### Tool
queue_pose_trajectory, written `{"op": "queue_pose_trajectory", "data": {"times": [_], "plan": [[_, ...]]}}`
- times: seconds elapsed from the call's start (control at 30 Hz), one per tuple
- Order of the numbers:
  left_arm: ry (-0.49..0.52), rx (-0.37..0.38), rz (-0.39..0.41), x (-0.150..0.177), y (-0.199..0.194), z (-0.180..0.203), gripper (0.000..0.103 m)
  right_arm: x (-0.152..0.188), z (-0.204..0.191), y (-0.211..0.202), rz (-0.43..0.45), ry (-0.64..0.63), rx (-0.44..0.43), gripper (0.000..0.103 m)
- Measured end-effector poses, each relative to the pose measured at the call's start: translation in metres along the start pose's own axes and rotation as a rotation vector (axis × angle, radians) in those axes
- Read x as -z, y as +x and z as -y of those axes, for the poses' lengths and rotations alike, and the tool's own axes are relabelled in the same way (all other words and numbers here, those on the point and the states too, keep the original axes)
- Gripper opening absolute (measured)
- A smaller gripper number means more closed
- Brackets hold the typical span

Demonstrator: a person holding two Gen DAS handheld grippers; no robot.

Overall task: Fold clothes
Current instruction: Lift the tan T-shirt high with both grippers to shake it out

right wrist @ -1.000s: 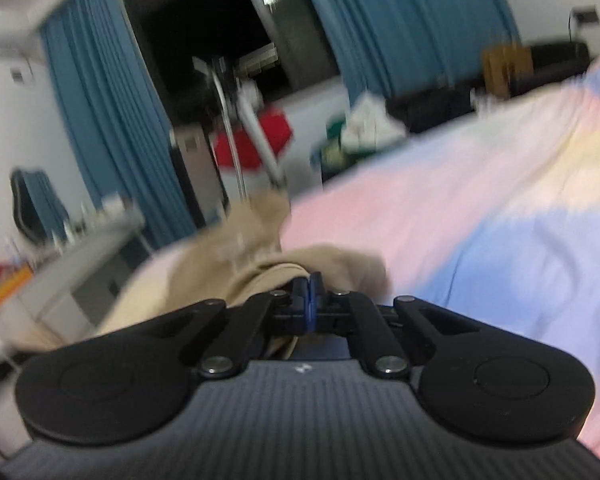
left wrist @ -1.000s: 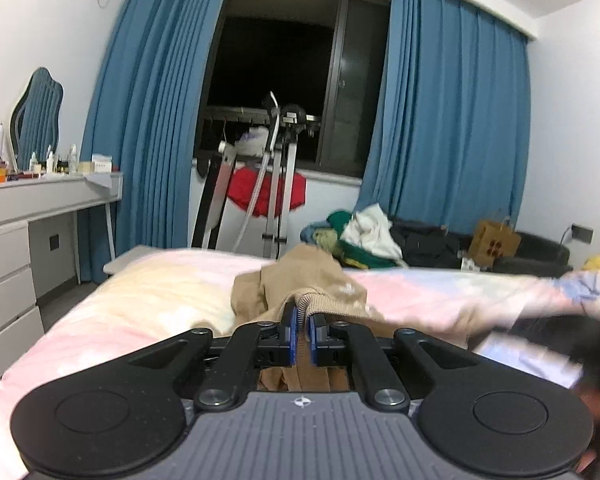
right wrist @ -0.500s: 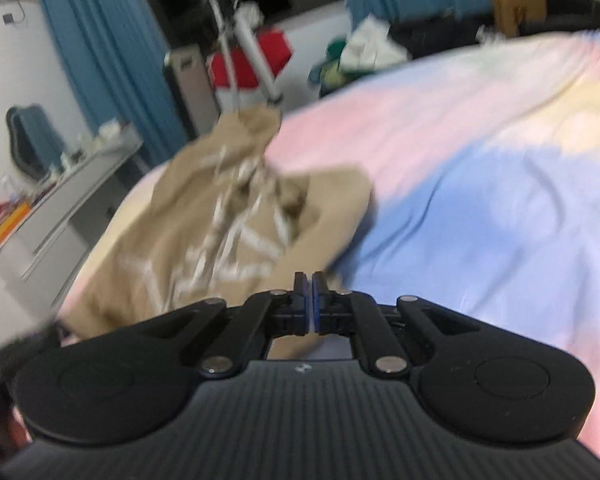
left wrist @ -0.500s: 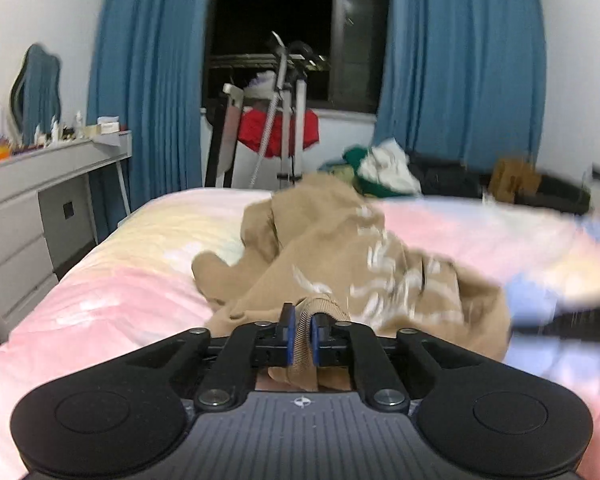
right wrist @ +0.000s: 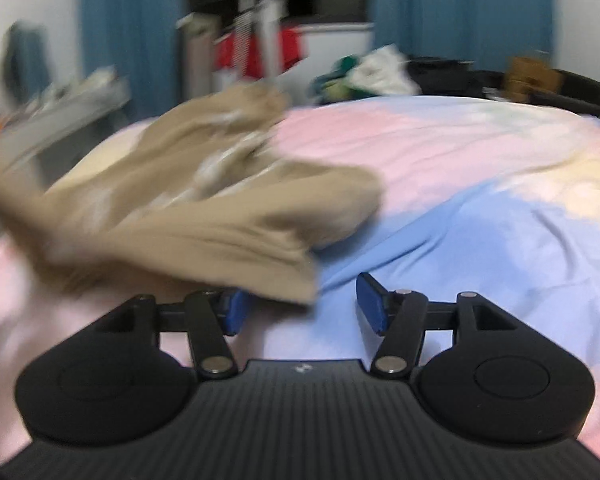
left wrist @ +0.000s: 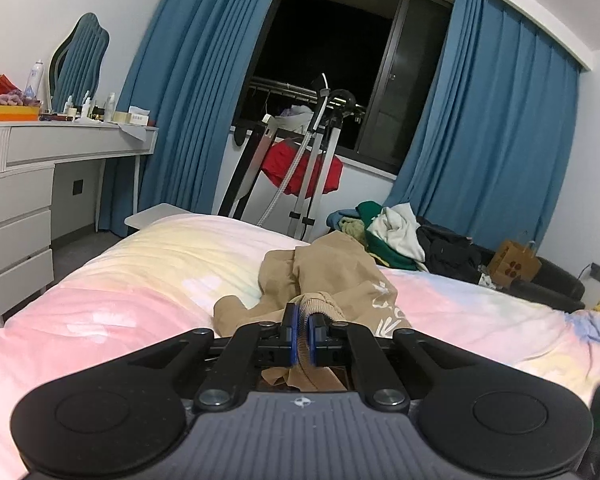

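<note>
One garment in play: tan sweatshirt [left wrist: 332, 276], crumpled on the bed [left wrist: 148, 280] w/ pastel sheet. Left gripper [left wrist: 303, 338] is pinched tight on its ribbed hem, probably as the anchor corner for spreading. Right gripper [right wrist: 298, 306] is spread wide, nothing between the pads; cloth edge [right wrist: 260, 256] lies just ahead of its left pad, maybe touching, too blurred to tell. Long axis runs away from the left tongs, hem nearest, bulk beyond; from the right tongs it sits ahead-left.
</note>
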State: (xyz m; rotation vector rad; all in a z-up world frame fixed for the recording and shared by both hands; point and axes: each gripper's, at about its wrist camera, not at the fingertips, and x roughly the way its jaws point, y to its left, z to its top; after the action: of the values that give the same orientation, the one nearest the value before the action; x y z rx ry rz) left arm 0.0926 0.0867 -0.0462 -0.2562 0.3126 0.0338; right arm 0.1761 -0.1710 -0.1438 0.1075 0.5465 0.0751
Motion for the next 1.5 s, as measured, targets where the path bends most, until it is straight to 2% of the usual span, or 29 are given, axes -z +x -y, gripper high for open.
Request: {"op": "queue_pose_trajectory", "data": {"times": [0.07, 0.1, 0.13, 0.2, 0.23, 0.3, 0.37, 0.43, 0.57, 0.67, 0.77, 0.93, 1.03, 1.17, 1.27, 1.37, 1.5], "plan": [[0.016, -0.005, -0.011, 0.002, 0.004, 0.002, 0.006, -0.002, 0.016, 0.013, 0.013, 0.083, -0.006, 0.052], [0.024, -0.008, -0.023, 0.004, 0.006, 0.004, 0.006, -0.003, 0.025, 0.02, 0.015, 0.13, -0.026, 0.044], [0.034, -0.011, -0.036, 0.007, 0.008, 0.006, 0.006, -0.003, 0.031, 0.028, 0.011, 0.172, -0.063, 0.028], [0.063, -0.018, -0.058, 0.013, 0.012, 0.01, 0.006, -0.003, 0.034, 0.032, 0.009, 0.19, -0.102, 0.011], [0.088, -0.03, -0.067, 0.017, 0.015, 0.013, 0.006, -0.004, 0.036, 0.034, 0.008, 0.199, -0.121, 0.007], [0.136, -0.053, -0.09, 0.024, 0.02, 0.018, 0.007, -0.006, 0.035, 0.031, 0.029, 0.197, -0.144, 0.005], [0.169, -0.076, -0.119, 0.032, 0.025, 0.021, 0.009, -0.015, 0.034, 0.013, 0.094, 0.214, -0.153, 0.005], [0.193, -0.092, -0.152, 0.039, 0.032, 0.022, 0.016, -0.025, 0.033, -0.004, 0.163, 0.244, -0.158, 0.005], [0.276, -0.118, -0.256, 0.058, 0.046, 0.027, 0.019, -0.04, 0.028, -0.039, 0.31, 0.218, -0.099, 0.005], [0.321, -0.129, -0.304, 0.071, 0.053, 0.031, 0.025, -0.041, 0.025, -0.058, 0.383, 0.196, -0.048, 0.005], [0.306, -0.131, -0.297, 0.072, 0.055, 0.029, 0.025, -0.039, 0.028, -0.061, 0.38, 0.174, 0.0, 0.005], [0.17, -0.113, -0.273, 0.06, 0.059, 0.01, 0.01, -0.028, 0.048, -0.034, 0.275, 0.224, 0.042, 0.005], [0.138, -0.092, -0.182, 0.047, 0.046, 0.009, 0.004, -0.028, 0.057, -0.031, 0.272, 0.283, 0.027, 0.005], [0.127, -0.044, 0.045, 0.012, -0.001, 0.017, 0.003, -0.048, 0.049, -0.061, 0.361, 0.284, -0.01, 0.005], [0.089, 0.001, 0.193, -0.036, -0.041, 0.021, 0.003, -0.089, 0.043, -0.105, 0.453, 0.275, -0.07, 0.005], [0.06, 0.033, 0.336, -0.099, -0.085, 0.029, 0.003, -0.136, 0.037, -0.153, 0.54, 0.278, -0.135, 0.005], [0.081, 0.049, 0.486, -0.179, -0.141, 0.043, 0.003, -0.201, 0.021, -0.226, 0.658, 0.229, -0.19, 0.005]]}}
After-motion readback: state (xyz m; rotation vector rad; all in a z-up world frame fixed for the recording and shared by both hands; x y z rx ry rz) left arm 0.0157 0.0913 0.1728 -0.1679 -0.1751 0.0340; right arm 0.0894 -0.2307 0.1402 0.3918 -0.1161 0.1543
